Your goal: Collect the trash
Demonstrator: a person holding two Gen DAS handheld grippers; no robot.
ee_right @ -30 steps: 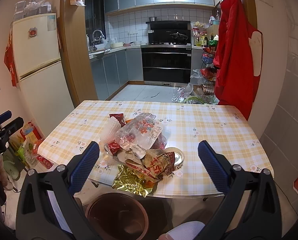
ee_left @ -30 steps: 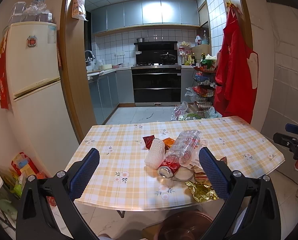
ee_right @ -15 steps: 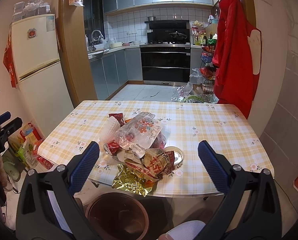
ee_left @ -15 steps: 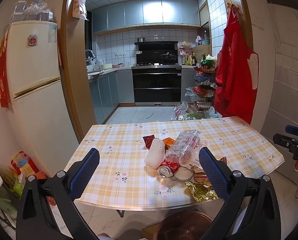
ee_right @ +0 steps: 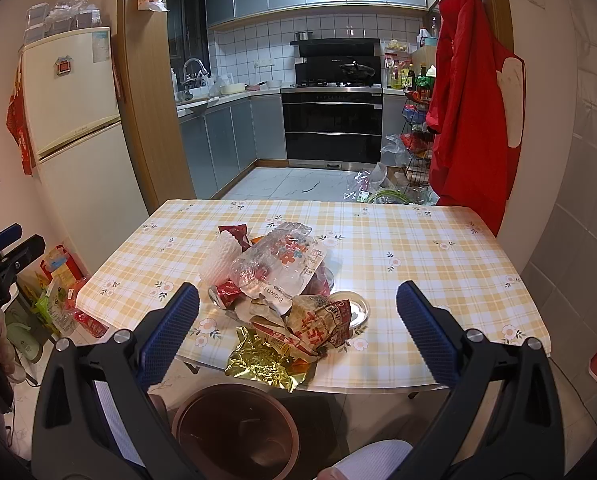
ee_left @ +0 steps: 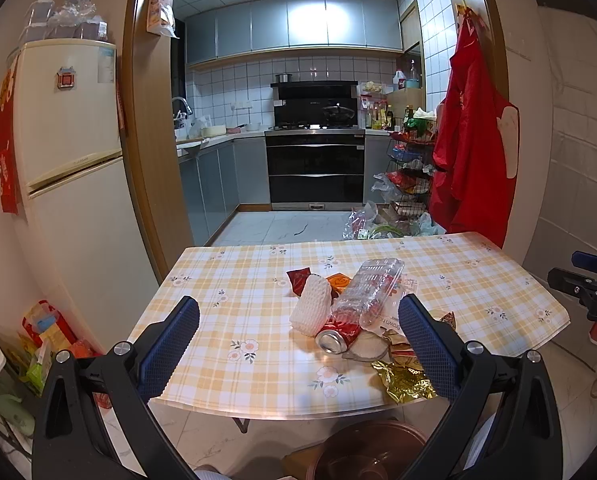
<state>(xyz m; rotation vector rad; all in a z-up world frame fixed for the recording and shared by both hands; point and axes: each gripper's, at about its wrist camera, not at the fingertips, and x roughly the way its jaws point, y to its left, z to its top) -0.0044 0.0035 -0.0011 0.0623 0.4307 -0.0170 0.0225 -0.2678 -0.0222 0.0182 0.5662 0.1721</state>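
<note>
Tools both stand wide apart and empty: the left tool (ee_left: 298, 320) and right tool (ee_right: 297, 308) hover short of the worktop (ee_right: 438, 264). Trash pile (ee_right: 282, 280) lies near its front edge, gold wrapper (ee_right: 264, 362) overhanging above a brown bin (ee_right: 234, 432).

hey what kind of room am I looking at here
Most likely a home dining nook opening onto a kitchen: a table with a checked cloth, a fridge beside it, and a built-in stove and oven through the doorway.
</note>
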